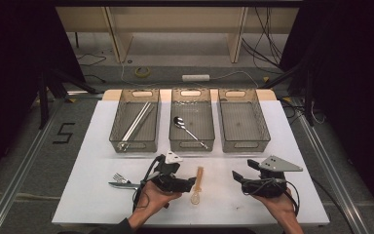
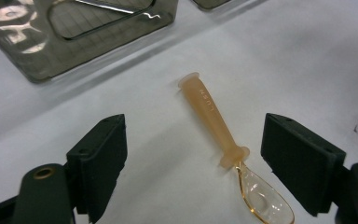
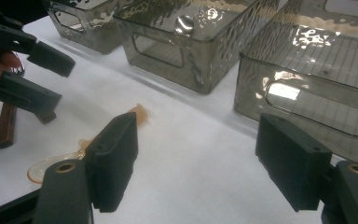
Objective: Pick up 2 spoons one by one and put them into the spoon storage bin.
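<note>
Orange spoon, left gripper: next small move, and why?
Probably lower the left gripper a little and close on the orange spoon. Its jaws stand open either side of the spoon's handle without touching it, and the spoon lies flat on the white table. The right gripper is open, off to the side.

Black grippers, blocky jaws, grey three-cornered plates.
</note>
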### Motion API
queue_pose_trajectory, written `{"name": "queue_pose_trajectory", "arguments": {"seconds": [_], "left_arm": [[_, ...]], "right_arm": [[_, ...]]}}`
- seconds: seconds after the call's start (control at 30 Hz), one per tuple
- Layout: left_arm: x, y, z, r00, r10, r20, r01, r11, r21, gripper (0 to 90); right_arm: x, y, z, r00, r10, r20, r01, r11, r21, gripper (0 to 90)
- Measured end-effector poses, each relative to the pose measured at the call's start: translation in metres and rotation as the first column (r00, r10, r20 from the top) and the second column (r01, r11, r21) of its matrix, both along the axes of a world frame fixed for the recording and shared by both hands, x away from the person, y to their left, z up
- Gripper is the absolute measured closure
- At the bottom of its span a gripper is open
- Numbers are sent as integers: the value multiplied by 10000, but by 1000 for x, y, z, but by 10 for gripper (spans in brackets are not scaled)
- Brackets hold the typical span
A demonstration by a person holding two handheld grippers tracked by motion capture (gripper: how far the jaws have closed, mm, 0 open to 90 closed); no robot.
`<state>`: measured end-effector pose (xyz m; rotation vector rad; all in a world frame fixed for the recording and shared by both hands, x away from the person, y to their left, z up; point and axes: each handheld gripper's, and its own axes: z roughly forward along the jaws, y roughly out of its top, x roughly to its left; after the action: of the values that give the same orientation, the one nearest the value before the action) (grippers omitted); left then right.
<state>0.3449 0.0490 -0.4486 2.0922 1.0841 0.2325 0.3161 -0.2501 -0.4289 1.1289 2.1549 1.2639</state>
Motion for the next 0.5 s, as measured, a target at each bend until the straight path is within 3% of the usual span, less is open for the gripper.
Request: {"name": "queue_pose_trajectory", "arguments": {"seconds": [0.5], "left_arm": [[6,-27,-19,9996,-125,-266,138,9987,491,380]], "right_arm": [[-1,0,0,10000,79,6,-79,10000,-48,309]]}}
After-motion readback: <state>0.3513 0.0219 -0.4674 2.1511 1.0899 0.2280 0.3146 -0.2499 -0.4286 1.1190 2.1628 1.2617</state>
